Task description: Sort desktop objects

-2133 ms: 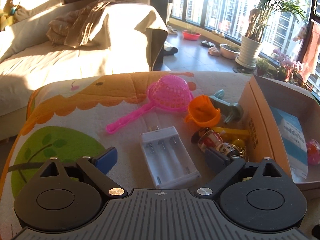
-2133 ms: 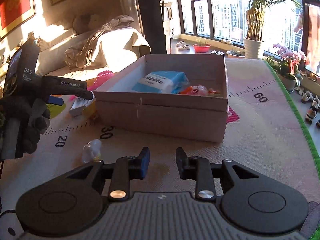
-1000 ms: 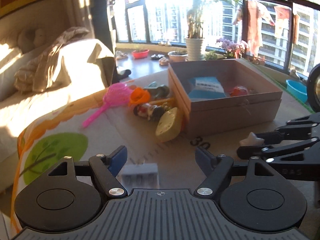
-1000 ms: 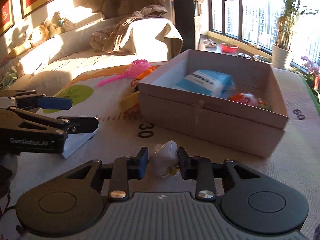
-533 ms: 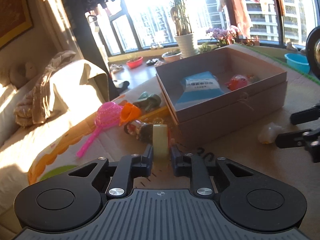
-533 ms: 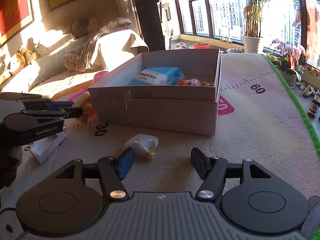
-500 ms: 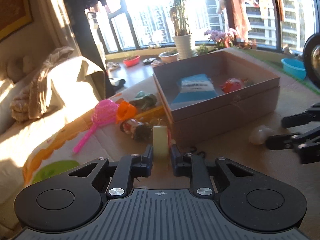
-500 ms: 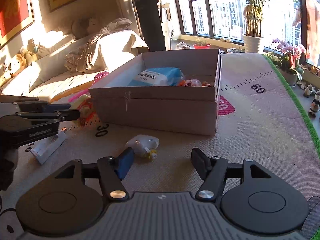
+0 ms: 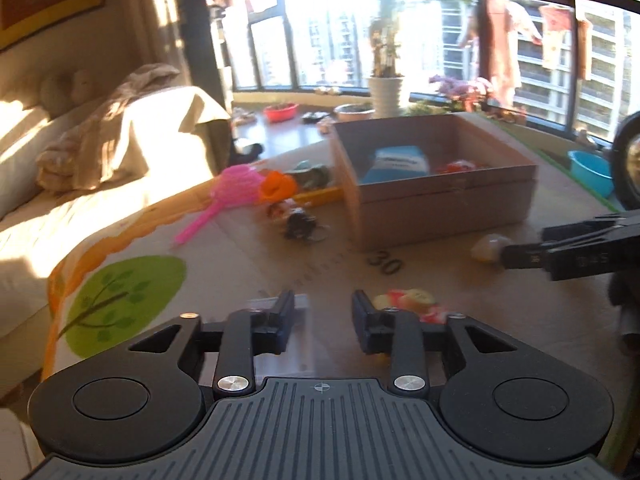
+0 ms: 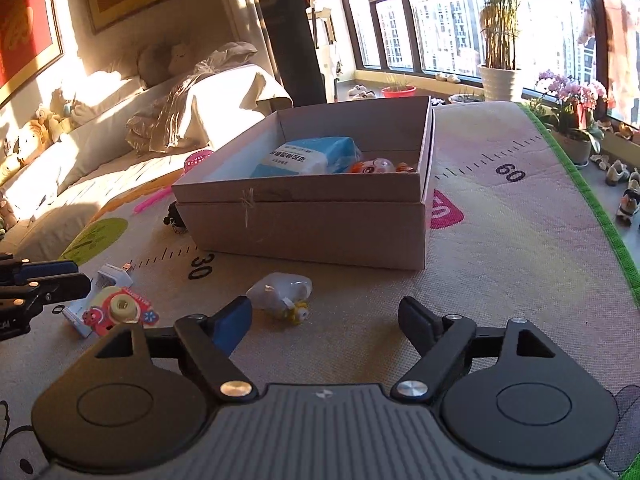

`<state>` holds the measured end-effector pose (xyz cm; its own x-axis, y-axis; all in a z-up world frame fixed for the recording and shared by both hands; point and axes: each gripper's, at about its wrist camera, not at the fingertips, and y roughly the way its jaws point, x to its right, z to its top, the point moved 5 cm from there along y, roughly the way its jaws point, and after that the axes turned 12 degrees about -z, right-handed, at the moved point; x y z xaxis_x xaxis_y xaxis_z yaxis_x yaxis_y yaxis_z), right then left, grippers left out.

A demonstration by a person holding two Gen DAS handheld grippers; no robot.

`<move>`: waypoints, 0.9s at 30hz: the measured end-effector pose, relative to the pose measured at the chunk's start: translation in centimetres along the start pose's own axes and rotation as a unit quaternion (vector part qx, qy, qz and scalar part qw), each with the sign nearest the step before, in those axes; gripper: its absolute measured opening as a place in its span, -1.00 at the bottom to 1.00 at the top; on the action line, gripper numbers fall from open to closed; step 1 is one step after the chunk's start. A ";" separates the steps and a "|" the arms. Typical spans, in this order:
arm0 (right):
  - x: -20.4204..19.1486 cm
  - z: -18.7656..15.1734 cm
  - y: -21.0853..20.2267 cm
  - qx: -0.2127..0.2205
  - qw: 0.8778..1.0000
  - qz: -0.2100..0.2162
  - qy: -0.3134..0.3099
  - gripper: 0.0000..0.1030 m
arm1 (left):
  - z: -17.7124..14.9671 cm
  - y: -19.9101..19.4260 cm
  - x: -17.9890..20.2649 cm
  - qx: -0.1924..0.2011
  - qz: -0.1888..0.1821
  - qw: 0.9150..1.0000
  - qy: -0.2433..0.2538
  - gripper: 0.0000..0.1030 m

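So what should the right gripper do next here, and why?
Probably ease forward and down, then close on the small clear plastic toy. The right gripper is open and empty, and the toy lies on the mat just ahead of its left finger, outside the cardboard box, which already holds sorted items.

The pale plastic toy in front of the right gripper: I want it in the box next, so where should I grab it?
Judging from the right wrist view, grip the pale plastic toy across its broad rounded body, not the small yellow end. It lies on its side on the mat, apart from the box. The open right gripper could likely come from above with a finger on either flank.
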<state>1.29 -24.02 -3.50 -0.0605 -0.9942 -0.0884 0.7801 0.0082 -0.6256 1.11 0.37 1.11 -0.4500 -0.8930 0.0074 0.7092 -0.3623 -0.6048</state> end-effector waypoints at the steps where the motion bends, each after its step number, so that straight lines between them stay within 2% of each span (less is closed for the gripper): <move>1: 0.0 0.0 0.0 -0.001 1.000 0.001 0.001 0.64 | -0.2 0.1 -0.9 -0.003 0.014 1.000 -0.016 0.17; 2: 0.0 0.0 0.0 -0.001 1.000 0.001 0.001 0.65 | -0.6 0.3 -2.1 -0.008 0.023 0.999 -0.038 0.27; 4: 0.0 0.0 0.1 -0.002 1.000 0.002 0.002 0.70 | -1.4 0.2 -3.4 -0.021 0.018 0.996 -0.083 0.79; 6: 0.1 0.0 0.1 -0.004 1.000 0.004 0.002 0.78 | -2.2 -0.1 -4.0 -0.027 -0.002 0.991 -0.128 0.95; 8: 0.1 0.1 0.3 -0.010 1.000 0.006 0.004 0.91 | -3.0 -0.1 -4.0 -0.042 -0.014 0.987 -0.157 0.99; 11: 0.0 0.2 0.6 -0.021 1.000 0.015 0.000 1.00 | -4.3 0.4 -3.4 -0.073 -0.009 0.981 -0.180 1.00; 16: -0.3 0.3 0.8 -0.038 0.999 0.015 -0.013 1.00 | -5.1 0.2 -2.2 -0.065 0.015 0.986 -0.153 1.00; 19: -1.3 0.7 0.8 -0.064 0.997 0.006 -0.052 1.00 | -5.5 0.3 -1.4 -0.057 0.037 0.989 -0.133 1.00; 20: -1.7 1.1 0.2 -0.059 0.997 0.022 -0.048 1.00 | -5.7 0.2 -1.1 -0.051 0.048 0.989 -0.131 1.00; 22: -3.2 1.8 -1.8 -0.019 0.997 0.060 -0.054 1.00 | -5.9 0.1 -0.8 -0.042 0.060 0.988 -0.133 1.00; 24: -5.5 2.5 -3.3 0.005 0.992 0.100 -0.074 1.00 | -5.8 0.0 -0.8 -0.041 0.060 0.988 -0.134 1.00; 25: -6.7 2.8 -3.4 0.001 0.989 0.122 -0.078 0.98 | -5.8 -0.1 -0.9 -0.041 0.058 0.988 -0.135 1.00; 27: -9.2 2.8 -2.6 -0.034 0.984 0.153 -0.082 0.78 | -5.9 -0.2 -0.9 -0.040 0.054 0.989 -0.133 1.00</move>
<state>1.54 -15.20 1.15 0.2769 -0.9478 -0.1582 0.7028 0.3121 -0.6392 -1.80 2.84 -3.46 -0.2066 -0.9681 0.1421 0.6952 -0.2474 -0.6749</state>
